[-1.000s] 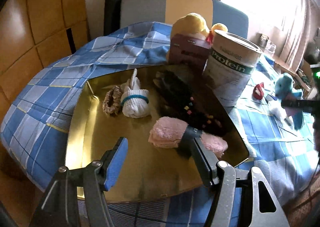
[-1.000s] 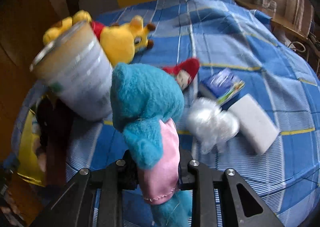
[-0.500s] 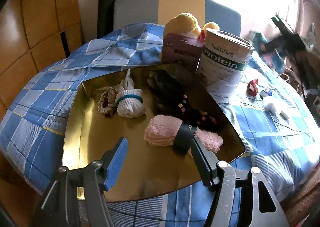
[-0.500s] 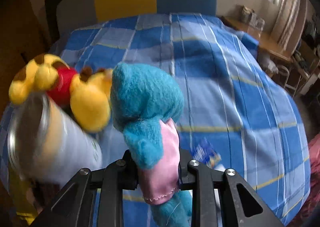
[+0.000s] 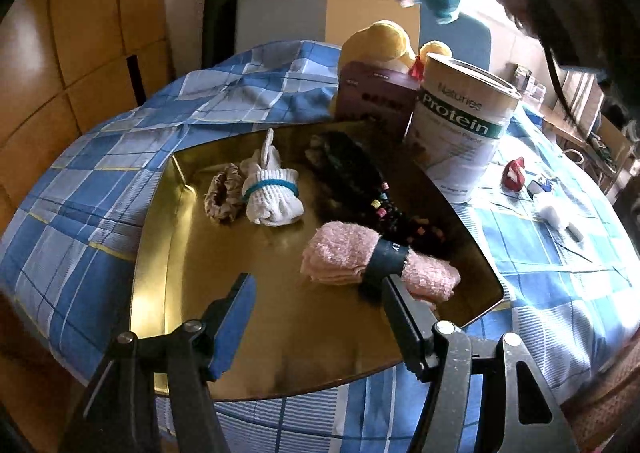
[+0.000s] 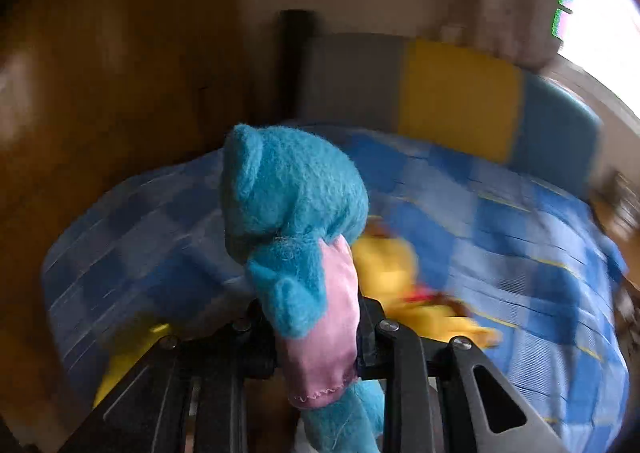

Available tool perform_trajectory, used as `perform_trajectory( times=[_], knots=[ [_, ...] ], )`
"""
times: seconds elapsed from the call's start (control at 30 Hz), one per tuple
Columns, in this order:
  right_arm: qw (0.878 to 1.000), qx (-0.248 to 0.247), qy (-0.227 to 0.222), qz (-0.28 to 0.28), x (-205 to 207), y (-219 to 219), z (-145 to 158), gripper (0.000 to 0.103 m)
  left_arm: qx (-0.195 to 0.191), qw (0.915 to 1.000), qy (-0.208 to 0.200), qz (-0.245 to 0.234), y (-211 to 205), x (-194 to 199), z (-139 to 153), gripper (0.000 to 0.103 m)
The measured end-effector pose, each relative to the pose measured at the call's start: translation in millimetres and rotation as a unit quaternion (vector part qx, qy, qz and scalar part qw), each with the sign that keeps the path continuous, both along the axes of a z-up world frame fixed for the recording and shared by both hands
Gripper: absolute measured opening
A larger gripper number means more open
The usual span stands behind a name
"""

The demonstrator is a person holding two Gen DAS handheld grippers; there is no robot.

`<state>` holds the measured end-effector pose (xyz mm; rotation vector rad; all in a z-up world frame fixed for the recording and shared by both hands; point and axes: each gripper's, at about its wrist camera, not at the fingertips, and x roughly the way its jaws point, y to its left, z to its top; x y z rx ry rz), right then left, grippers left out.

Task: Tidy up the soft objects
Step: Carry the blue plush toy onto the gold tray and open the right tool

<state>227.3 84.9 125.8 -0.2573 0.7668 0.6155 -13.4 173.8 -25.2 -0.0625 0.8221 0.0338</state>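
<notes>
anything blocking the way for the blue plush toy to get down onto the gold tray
Nothing visible blocks it. The blue plush toy, held in the right gripper, is high above the gold tray, whose near-left area lies bare; the left gripper hovers open there.

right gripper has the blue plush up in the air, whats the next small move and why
Probably lower the right gripper, shut on the blue plush, onto the bare middle of the gold tray; the white sock bundle and pink socks already lie there.

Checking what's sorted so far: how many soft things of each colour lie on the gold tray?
Pink: 1, pink sock bundle
White: 1, white sock bundle
Brown: 1, scrunchie
Black: 1, dark beaded piece
Total: 4 on the gold tray
</notes>
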Motion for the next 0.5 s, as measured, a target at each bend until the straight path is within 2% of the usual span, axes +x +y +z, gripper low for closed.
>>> perform_trajectory(
  times=[0.2,0.5],
  knots=[
    [0.993,-0.022,0.054,0.106,-68,47,-52,0.025,0.001,0.9999,-0.004,0.012,6,-6,2,0.066],
    [0.983,-0.035,0.144,0.108,-114,45,-138,0.025,0.004,0.9985,-0.009,0.054,26,-21,6,0.066]
  ],
)
